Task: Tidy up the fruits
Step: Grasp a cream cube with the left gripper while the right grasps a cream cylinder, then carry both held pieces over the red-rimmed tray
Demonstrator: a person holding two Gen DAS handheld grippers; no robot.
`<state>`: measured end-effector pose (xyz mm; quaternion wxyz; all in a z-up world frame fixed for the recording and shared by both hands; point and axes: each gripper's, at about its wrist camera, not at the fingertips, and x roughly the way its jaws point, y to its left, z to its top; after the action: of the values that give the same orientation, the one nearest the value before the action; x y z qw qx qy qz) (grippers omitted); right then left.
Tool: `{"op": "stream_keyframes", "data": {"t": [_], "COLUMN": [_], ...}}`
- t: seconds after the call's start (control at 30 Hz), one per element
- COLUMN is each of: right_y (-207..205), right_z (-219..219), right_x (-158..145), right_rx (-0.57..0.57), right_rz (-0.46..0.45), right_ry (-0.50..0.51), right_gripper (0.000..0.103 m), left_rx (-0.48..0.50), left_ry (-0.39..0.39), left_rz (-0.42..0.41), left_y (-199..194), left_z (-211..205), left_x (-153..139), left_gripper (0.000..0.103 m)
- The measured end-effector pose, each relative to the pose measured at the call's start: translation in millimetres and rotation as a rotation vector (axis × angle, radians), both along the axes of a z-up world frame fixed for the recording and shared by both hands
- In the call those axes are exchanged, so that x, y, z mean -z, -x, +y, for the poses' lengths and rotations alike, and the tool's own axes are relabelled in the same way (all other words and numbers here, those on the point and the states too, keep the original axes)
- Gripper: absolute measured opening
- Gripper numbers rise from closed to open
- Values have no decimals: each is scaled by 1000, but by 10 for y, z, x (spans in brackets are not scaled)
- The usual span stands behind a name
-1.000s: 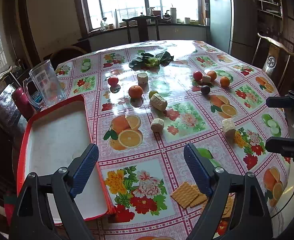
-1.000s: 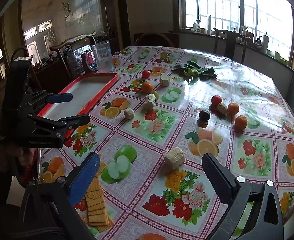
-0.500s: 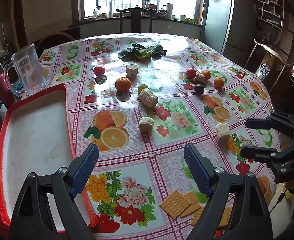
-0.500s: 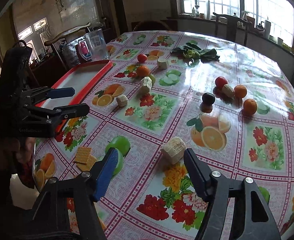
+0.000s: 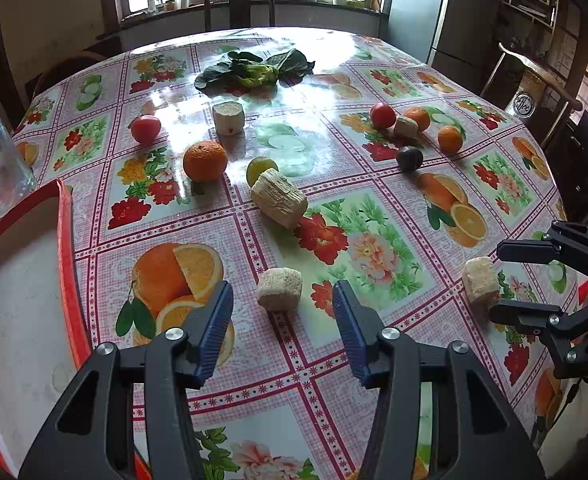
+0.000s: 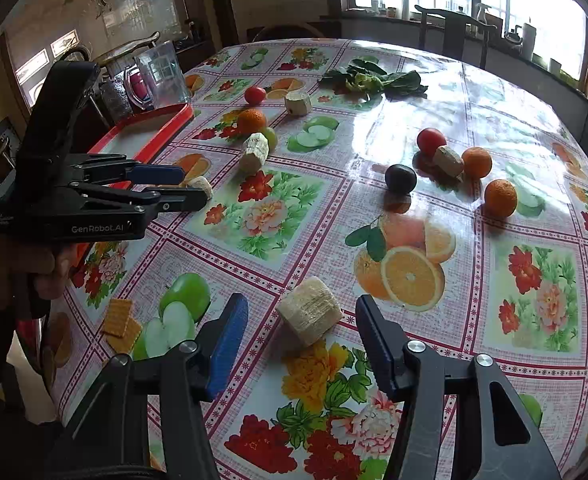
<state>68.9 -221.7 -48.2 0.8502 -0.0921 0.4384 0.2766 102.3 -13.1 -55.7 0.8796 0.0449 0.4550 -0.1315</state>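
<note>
- Now the left gripper [image 5: 282, 312] and right gripper [image 6: 302, 332], jaws just narrowed but apart, each frame a pale, ribbed corn cob piece [image 5: 279, 289], untouched.
- Right's cob piece [image 6: 309, 316], lying sideways, sits well apart from the red tray [image 6: 162, 128].

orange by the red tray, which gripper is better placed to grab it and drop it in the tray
Left. The left gripper sits on the tray side of the table, with the orange ahead of it. The right gripper is farther from the orange, across the table from the tray. Neither gripper holds anything.
</note>
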Motion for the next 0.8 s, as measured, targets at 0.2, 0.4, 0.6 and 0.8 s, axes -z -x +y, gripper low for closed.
{"op": "stream_keyframes", "data": {"t": [0.2,0.4,0.6,0.8], "right_y": [-81,-73,53,193], "right_z": [46,93,171,332], "right_x": [122,136,42,-71], "right_rx": [7,8,-22,-63], "right_rz": [26,16,15,7], "right_ry": [31,49,22,-5], "right_gripper": [45,39,39,39], "left_rx": [18,29,28,13], "left_ry": [-11,5,44,80], "left_rz": [11,8,-4,-25], "left_y": [-110,-147,-29,175], "left_z": [-30,-23,40,202], "left_x": [103,97,43,-65], "left_gripper": [26,23,23,23]}}
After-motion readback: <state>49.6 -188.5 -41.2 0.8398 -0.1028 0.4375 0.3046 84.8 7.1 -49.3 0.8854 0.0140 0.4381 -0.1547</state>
